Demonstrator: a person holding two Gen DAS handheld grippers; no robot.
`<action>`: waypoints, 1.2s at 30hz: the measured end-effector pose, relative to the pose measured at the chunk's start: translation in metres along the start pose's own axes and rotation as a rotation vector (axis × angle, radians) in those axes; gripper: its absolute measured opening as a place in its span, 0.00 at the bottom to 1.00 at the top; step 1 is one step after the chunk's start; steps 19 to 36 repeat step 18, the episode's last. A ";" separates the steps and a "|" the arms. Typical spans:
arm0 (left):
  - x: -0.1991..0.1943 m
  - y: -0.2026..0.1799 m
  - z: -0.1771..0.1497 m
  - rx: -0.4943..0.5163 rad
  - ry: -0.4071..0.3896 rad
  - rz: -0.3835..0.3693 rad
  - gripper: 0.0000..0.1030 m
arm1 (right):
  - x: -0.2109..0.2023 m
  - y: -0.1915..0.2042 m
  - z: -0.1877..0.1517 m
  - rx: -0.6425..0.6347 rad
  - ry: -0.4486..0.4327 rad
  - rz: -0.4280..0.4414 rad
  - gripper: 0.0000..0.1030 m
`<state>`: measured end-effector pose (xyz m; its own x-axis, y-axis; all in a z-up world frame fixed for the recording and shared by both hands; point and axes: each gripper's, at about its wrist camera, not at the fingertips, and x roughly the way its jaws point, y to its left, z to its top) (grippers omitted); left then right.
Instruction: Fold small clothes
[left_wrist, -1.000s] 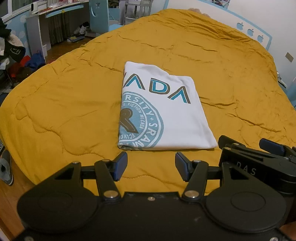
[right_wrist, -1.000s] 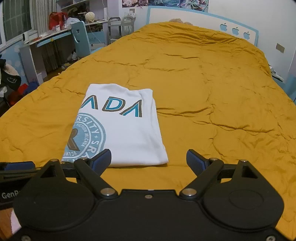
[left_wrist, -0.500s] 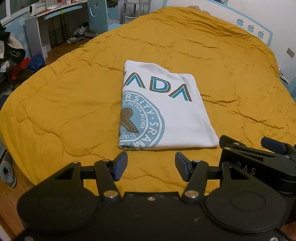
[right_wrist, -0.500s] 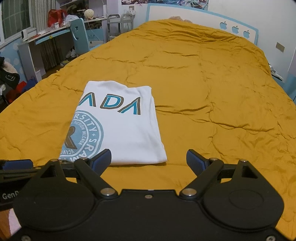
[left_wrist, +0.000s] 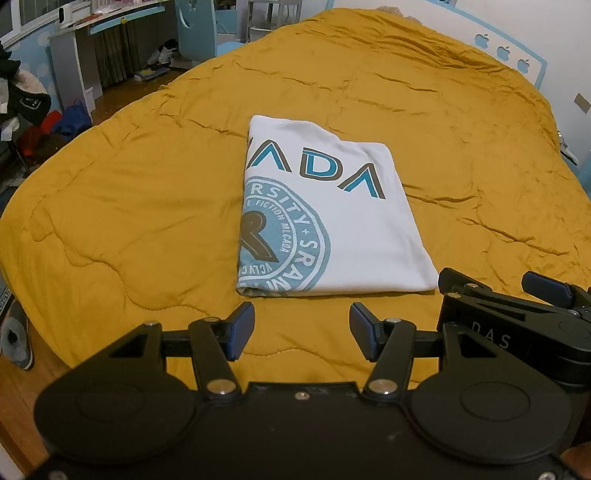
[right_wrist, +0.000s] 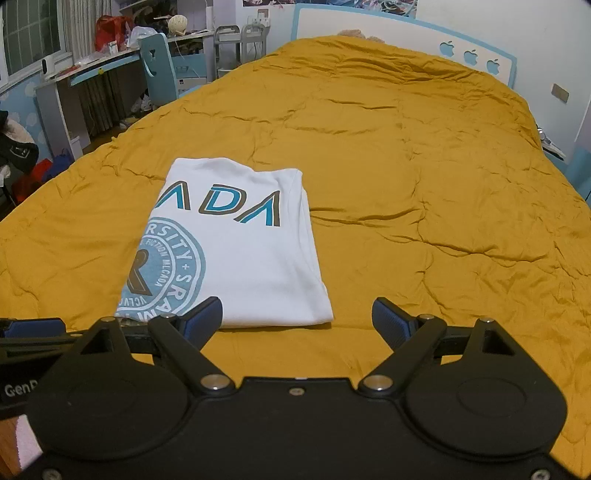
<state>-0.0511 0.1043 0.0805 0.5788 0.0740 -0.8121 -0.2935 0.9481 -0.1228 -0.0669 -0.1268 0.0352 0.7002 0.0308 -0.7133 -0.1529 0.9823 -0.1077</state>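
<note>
Nearest the lens, the left gripper (left_wrist: 302, 330) is held with its jaws spread and nothing between them, just short of the near hem of the shirt (left_wrist: 332, 221); only bedspread (left_wrist: 129, 206) is seen in the gap. The right gripper (right_wrist: 297, 319) is likewise spread wide and empty, its left blue pad (right_wrist: 205, 317) overlapping the shirt's near edge in the picture, though contact cannot be confirmed. The right tool is also caught in the left wrist view, just beside the shirt's near right corner. The shirt is noted as a white printed tee, lying flat on the bedspread as a tidy rectangle, sides tucked under, round blue emblem and lettering facing up. It is judged that the folding of this piece is finished or close to it: no sleeve or loose flap is seen sticking out, and the edges run fairly straight. One more halving could still be intended; that cannot be told. No other garment waiting to be folded is seen on the bed. Around the shirt, open quilted cloth is noted on every side, widest beyond it toward the headboard (right_wrist: 406, 40) and to its right, so room for sliding or setting aside is judged ample. Left of the shirt the bed edge drops to the floor, where a desk (right_wrist: 74, 85), a chair (right_wrist: 157, 70) and heaped clutter are seen farther off.
</note>
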 end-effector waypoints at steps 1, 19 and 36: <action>0.000 0.000 0.000 0.002 0.001 0.003 0.58 | 0.000 0.000 0.000 0.000 0.000 0.000 0.87; 0.001 -0.008 0.000 0.029 -0.003 0.030 0.58 | 0.006 -0.004 0.001 -0.001 0.010 -0.005 0.87; 0.001 -0.008 0.000 0.029 -0.003 0.030 0.58 | 0.006 -0.004 0.001 -0.001 0.010 -0.005 0.87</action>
